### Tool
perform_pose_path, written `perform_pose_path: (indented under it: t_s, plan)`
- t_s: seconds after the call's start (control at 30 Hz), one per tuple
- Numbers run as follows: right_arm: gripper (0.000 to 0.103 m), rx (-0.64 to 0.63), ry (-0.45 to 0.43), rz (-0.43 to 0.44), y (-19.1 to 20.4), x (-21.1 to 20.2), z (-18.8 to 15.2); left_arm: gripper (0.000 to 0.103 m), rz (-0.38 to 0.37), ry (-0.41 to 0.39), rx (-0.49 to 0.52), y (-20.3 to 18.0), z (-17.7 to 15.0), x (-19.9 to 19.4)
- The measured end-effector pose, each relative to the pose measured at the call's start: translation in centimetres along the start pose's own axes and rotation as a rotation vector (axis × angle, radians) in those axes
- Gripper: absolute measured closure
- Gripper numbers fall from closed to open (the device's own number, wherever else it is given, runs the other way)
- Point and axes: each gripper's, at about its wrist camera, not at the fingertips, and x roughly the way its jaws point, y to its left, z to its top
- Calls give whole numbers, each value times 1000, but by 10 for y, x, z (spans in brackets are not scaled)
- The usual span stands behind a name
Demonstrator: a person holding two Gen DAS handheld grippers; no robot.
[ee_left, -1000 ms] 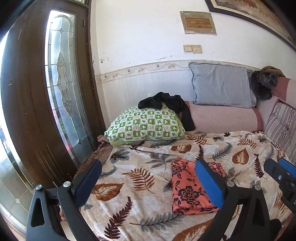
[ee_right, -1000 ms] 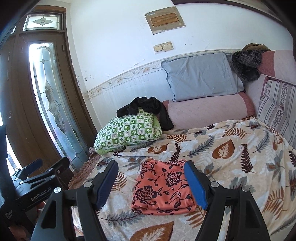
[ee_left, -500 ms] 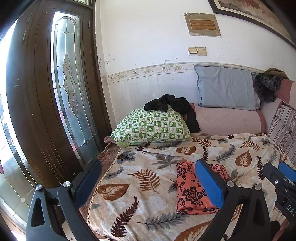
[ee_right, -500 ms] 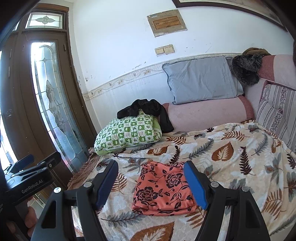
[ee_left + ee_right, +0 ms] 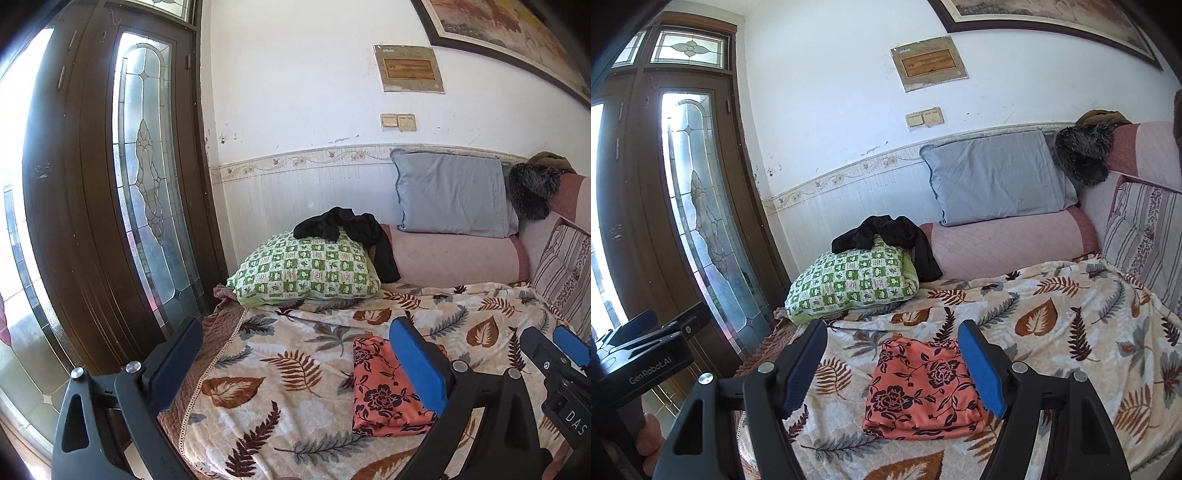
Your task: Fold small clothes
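Folding of the coral floral garment looks done, both the left gripper and right gripper wide open, empty; next perhaps the black garment at twelve o'clock.

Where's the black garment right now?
In both wrist views the black garment lies draped over the green checked pillow at the bed's far left, against the pink bolster.

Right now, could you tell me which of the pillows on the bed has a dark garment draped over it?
The green-and-white checked pillow by the door; a black garment lies across its top. The grey-blue pillow against the wall is bare.
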Motion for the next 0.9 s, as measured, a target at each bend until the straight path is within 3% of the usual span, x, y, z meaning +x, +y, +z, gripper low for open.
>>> perform_pose_path:
  t_s: [0.5,0.9]
  plan:
    - [26,-31,-19,-10,8,-13,5,2,-6,-47,-34,13,9,-26]
    - [26,-36,-10,-8,7,-8,5,2,-14,-34,-23,11,11,-24]
